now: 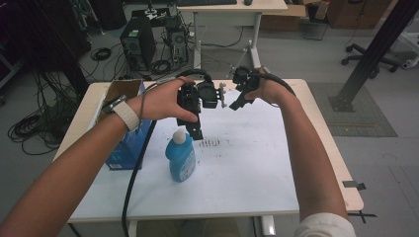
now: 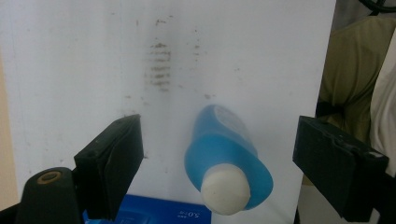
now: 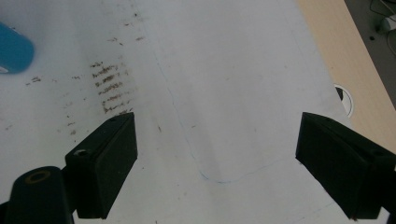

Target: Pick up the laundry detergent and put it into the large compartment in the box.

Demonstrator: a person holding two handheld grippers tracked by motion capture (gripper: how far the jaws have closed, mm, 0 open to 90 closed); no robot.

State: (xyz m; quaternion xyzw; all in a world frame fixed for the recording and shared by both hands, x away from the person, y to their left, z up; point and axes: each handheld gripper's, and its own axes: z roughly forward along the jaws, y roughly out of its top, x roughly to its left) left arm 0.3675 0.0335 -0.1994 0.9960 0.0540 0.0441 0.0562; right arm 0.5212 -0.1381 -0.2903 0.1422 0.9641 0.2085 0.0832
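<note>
The blue bottle stands upright on the white surface, just beside the blue box, its white cap directly under your left gripper. It's tall and narrow-based, so if you come down off-centre, one jaw could clip the cap and topple it. The rounded, glossy body may also slip. Your left jaws are apart around nothing; the right gripper, well apart from the bottle, hangs with jaws wide and empty too.

The bottle looks like smooth translucent blue plastic with a matt white cap; the bench carries a matt white, scuffed sheet.
</note>
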